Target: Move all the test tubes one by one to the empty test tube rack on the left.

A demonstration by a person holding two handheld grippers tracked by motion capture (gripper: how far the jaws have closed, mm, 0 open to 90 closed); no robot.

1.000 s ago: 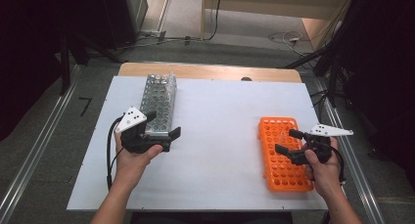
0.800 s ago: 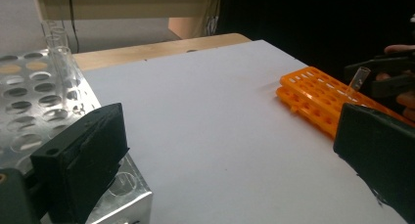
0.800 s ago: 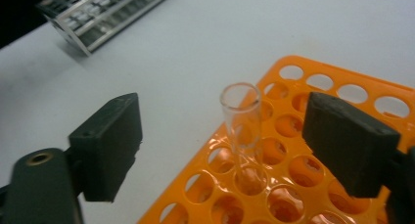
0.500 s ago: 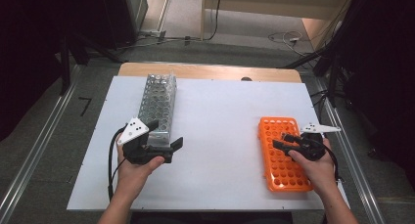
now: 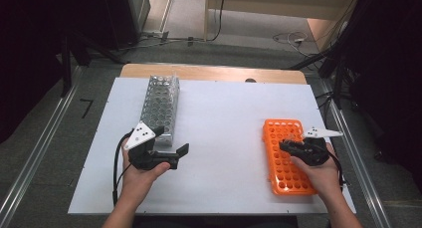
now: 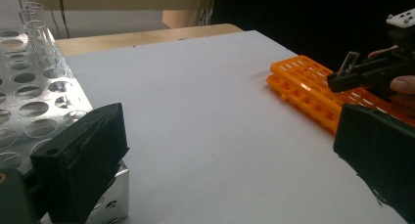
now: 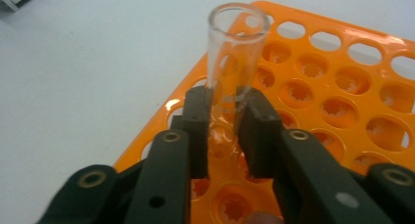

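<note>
The right gripper (image 7: 222, 131) squeezes a clear glass tube (image 7: 234, 62) over the orange rack (image 7: 342, 92), maybe just inside a hole. The left gripper (image 5: 169, 156) is wide open, holding nothing, beside the metal rack (image 5: 160, 106).

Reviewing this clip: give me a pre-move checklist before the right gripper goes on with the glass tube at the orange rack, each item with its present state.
1. Right gripper shut on the glass tube: ok, both fingers press its sides.
2. Tube upright, open end up: ok in the right gripper view.
3. Tube over the orange rack: ok, it stands above the rack's near-left holes.
4. Tube bottom seated in a hole: cannot tell, the fingers hide it.
5. Left gripper out of the way: ok, open, holding nothing, beside the metal rack.
6. White table between the racks free of obstacles: ok.
</note>
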